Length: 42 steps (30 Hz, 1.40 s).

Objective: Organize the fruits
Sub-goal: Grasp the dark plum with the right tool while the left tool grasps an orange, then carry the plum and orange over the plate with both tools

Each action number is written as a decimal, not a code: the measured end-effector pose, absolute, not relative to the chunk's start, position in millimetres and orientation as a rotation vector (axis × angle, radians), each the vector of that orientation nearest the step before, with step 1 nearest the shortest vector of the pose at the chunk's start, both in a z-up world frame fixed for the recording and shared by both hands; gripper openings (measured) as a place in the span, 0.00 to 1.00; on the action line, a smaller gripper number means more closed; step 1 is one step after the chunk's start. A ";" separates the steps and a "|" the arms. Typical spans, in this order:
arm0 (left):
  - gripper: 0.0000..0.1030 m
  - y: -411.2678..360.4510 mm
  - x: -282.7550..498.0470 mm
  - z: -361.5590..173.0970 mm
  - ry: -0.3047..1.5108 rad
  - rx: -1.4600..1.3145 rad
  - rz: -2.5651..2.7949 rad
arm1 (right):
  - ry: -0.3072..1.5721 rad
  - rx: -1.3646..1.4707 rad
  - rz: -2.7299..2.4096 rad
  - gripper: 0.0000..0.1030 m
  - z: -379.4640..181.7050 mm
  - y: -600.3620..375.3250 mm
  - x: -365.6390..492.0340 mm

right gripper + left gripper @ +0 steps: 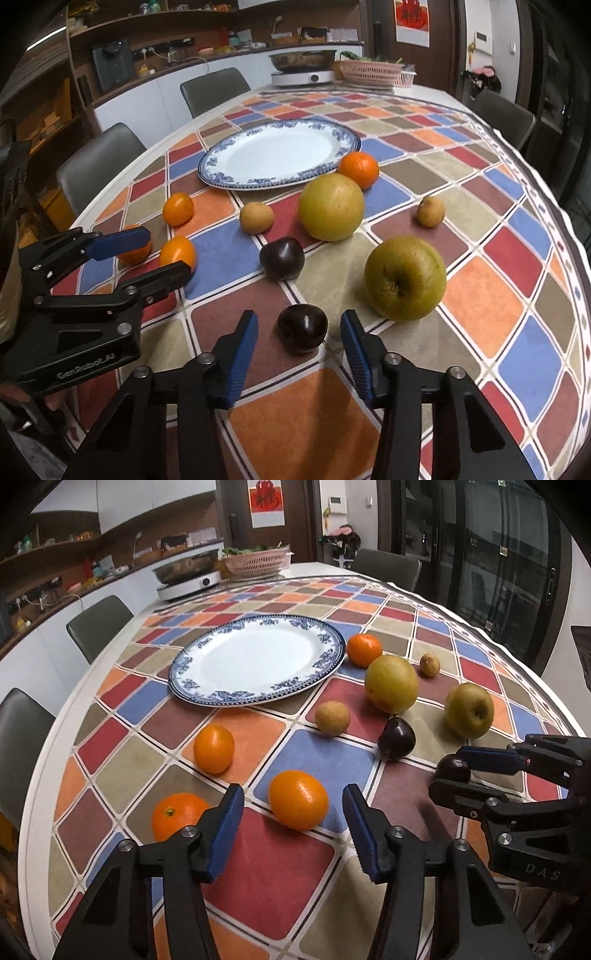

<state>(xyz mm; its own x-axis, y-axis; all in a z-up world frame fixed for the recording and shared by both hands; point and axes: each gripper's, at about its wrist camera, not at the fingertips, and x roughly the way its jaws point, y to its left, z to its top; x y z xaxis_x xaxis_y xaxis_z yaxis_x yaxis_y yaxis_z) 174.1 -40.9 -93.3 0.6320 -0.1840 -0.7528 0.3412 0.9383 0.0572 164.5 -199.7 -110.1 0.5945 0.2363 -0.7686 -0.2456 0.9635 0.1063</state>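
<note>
Checkered tablecloth (491,295), plum (303,326) between right tongs (299,328)

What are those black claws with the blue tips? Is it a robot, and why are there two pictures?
No robot: a person holds two grabbing tools, each with its own camera. One picture looks along the left gripper, the other along the right gripper. On the checked tablecloth lies an empty blue-edged plate with fruit around it: oranges, yellow-green pears, small brown fruits and dark plums. Nothing is held yet. The left tool's fingers stand either side of an orange, the right tool's either side of a dark plum, not pressing on them.
</note>
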 end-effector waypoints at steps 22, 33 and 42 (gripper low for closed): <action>0.34 -39.0 169.3 -83.1 0.844 0.159 -0.297 | 0.882 0.016 0.309 0.28 -104.9 -202.5 167.3; 0.34 -30.9 160.6 -48.9 0.785 0.130 -0.277 | 0.792 -0.019 0.362 0.28 -68.1 -193.2 161.4; 0.34 -20.3 176.7 -21.0 0.735 0.120 -0.256 | 0.759 -0.011 0.406 0.28 -37.2 -183.2 181.7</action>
<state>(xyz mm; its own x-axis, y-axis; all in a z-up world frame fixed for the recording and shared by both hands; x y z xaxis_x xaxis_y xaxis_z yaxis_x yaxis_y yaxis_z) 176.7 -20.3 -21.0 0.7124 -0.1886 -0.6760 0.2721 0.9621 0.0184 181.7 -183.2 -37.2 0.6521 0.3536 -0.6706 -0.3618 0.9225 0.1347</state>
